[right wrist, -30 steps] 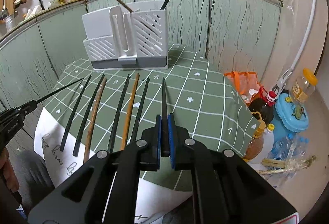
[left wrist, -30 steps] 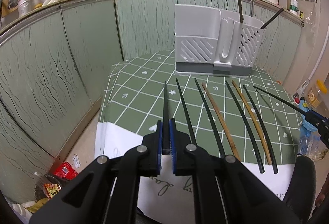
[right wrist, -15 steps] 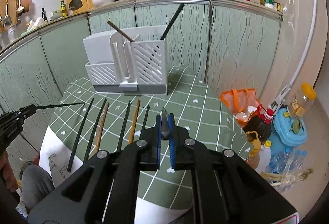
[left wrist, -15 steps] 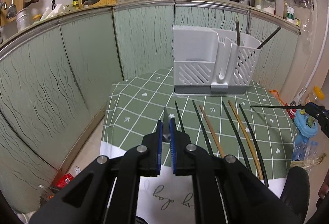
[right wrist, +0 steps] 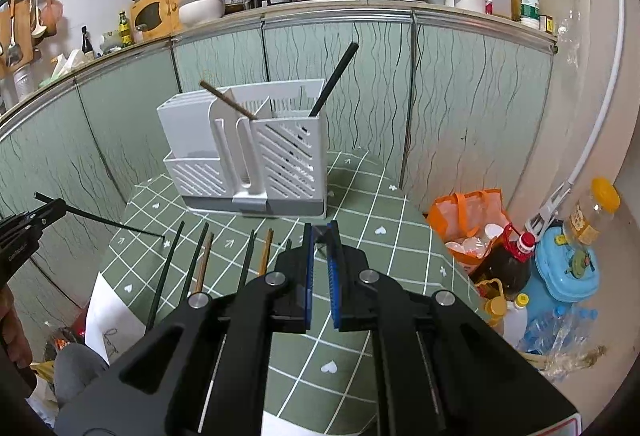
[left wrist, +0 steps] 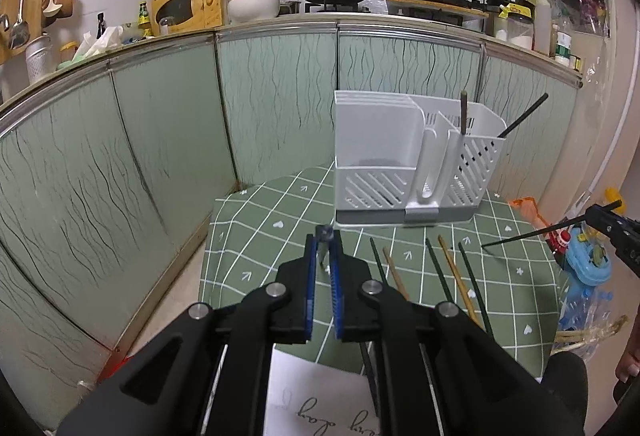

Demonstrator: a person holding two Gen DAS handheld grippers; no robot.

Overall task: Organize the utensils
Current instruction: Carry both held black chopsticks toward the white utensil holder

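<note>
The left black gripper clamps a thin black chopstick, its long axis roughly level, tip pointing rightward above the green checked tablecloth. The right black gripper likewise pinches a second black chopstick, pointing leftward, near the white slotted utensil holder.

A white slatted plastic utensil caddy with a grey base stands on a green tablecloth gridded in white lines with hearts and arrows; black and brown chopsticks lie beside black grippers' blue finger pads, before pale green wavy-lined cabinet panels
</note>
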